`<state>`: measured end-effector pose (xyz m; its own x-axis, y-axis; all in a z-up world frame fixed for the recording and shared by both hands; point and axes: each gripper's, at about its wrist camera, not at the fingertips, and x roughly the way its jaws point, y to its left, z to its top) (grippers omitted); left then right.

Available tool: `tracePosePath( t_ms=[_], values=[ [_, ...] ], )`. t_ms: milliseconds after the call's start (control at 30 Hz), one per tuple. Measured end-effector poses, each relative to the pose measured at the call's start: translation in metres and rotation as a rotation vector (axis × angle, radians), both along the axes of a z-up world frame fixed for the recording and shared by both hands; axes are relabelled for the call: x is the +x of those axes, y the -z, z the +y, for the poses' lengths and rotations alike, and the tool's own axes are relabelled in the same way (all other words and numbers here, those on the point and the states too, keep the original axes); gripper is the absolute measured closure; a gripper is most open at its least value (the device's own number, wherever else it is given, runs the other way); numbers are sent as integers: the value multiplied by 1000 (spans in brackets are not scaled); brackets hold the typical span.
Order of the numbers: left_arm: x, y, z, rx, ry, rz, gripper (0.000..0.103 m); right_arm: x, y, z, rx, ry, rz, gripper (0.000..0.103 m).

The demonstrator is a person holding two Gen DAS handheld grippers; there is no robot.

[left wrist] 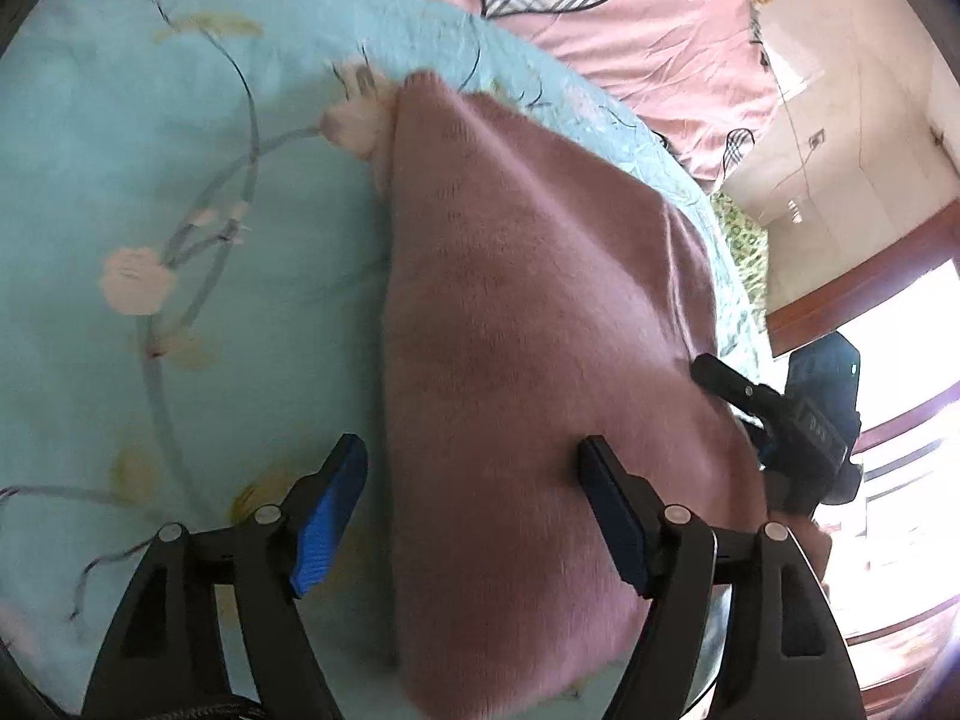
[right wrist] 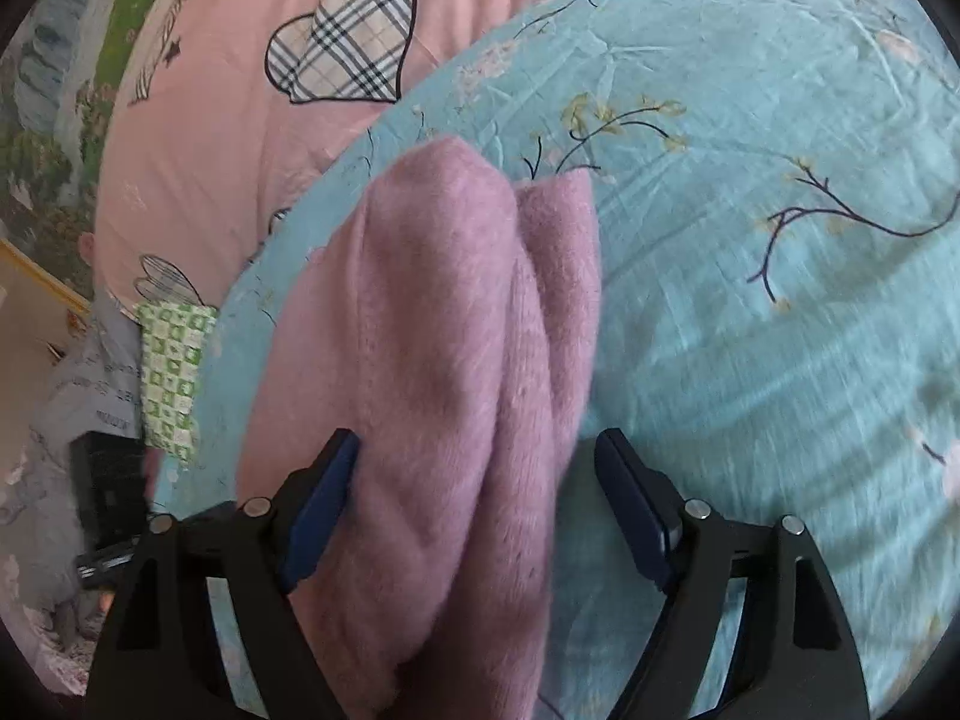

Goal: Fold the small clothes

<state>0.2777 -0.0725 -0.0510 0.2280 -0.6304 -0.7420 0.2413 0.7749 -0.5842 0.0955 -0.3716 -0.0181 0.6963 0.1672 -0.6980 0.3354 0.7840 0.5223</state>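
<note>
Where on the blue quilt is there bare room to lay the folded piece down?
Bare blue quilt lies left of the pink knit garment, under the left tool. In the right wrist view more lies to its right, beyond the right tool. Crowded: the pink heart sheet borders the quilt's far edge.

No legible text, brand, number or sign appears in either view. At the right edge of the left wrist view, a small pale marking sits on the dark body of the right claw (left wrist: 819, 429) — too blurred to read. At the left edge of the right wrist view, faint lines of dark print run across a grey cloth (right wrist: 99, 387) beside the bed — also too soft to make out.
</note>
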Motion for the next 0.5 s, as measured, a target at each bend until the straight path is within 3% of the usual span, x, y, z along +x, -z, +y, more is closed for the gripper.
tracePosePath(
  t_ms=[167,300,333,500],
  values=[
    [22,27,-13,-99,-11,81,26,10,5,-1,28,-22,-28,38],
    [22,25,-16,-98,-22,57,52,12,6,0,40,-25,-45,68],
    [21,22,-15,-107,-25,42,59,10,2,2,38,-21,-56,69],
    [-4,-3,2,-118,-46,-62,67,7,-22,30,0,-48,-137,73]
  ],
)
